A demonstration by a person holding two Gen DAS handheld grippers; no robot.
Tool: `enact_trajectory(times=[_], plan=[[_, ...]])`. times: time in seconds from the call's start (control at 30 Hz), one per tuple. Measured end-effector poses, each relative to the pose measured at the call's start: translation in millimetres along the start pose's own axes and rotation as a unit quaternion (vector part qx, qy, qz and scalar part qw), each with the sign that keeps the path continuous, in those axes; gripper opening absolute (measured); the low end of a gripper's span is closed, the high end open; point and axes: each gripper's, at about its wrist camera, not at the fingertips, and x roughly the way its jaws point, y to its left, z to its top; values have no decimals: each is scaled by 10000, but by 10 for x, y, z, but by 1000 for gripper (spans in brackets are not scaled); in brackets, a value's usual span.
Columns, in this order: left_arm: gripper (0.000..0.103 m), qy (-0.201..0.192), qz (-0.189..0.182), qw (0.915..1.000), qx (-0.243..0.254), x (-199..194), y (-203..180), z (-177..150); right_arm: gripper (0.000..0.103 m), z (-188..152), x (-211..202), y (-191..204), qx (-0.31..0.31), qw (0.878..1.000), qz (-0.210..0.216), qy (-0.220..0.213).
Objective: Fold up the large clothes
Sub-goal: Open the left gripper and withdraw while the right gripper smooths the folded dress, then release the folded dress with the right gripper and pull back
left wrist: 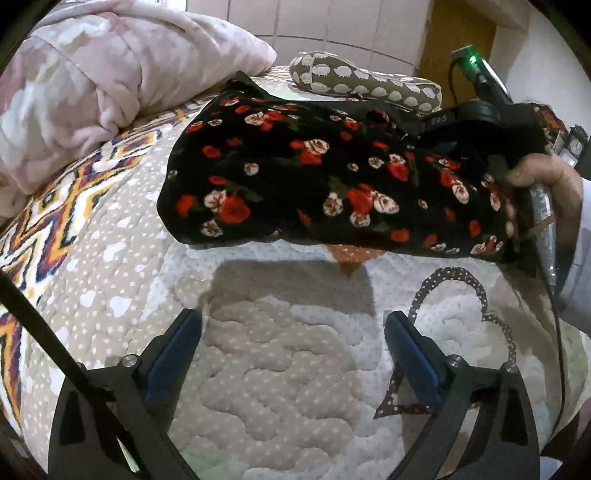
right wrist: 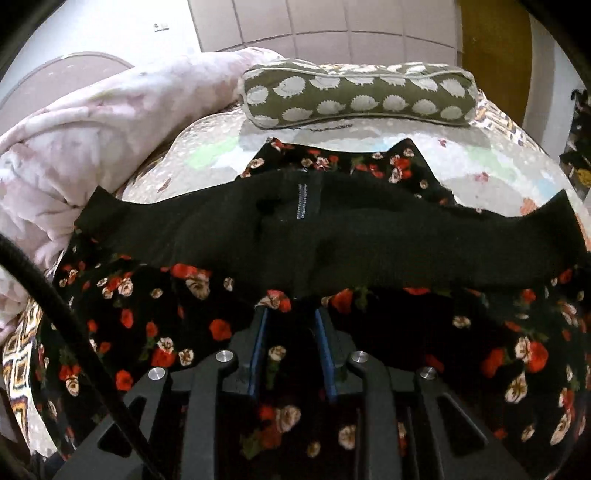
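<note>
Two hand-held grippers were observed. Left gripper (left wrist: 291, 354) stood spread wide, holding nothing, above the beige dotted quilted bedspread (left wrist: 273, 373). Right gripper (right wrist: 291, 332) was closed narrow, pinching the black garment with red and cream roses (right wrist: 155, 325), which lay across the bed, partly lifted. Beyond sat an olive bolster cushion with white hedgehog print (right wrist: 354, 99) and a pink blanket (left wrist: 92, 85).

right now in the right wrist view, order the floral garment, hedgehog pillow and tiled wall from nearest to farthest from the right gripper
1. floral garment: nearest, caught between the right gripper fingers and spread to both sides.
2. hedgehog pillow: straight ahead, lying across the bed beyond the garment's far edge.
3. tiled wall: farthest, behind the pillow at the top of the view.
</note>
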Motion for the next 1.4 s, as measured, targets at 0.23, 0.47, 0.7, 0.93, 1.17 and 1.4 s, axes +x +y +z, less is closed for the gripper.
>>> enact_trajectory(times=[0.23, 0.47, 0.7, 0.93, 1.17, 1.4], plan=[[100, -73, 106, 9999, 5, -1, -14, -43, 49, -37, -712, 183, -354, 9970, 268, -627], [100, -105, 118, 9999, -19, -5, -22, -58, 49, -478, -787, 472, -484, 9951, 860, -92], [100, -110, 129, 9999, -16, -8, -19, -59, 49, -563, -691, 411, -212, 9970, 723, 168], [100, -121, 140, 9998, -14, -2, -13, -68, 50, -829, -1209, 20, 24, 9976, 634, -263], [100, -128, 197, 9997, 18, -18, -7, -80, 50, -1233, -1417, -728, 713, 9959, 482, -294], [100, -99, 273, 9996, 60, -3, -46, -84, 60, -1559, -1810, -938, 960, 9929, 273, -642]])
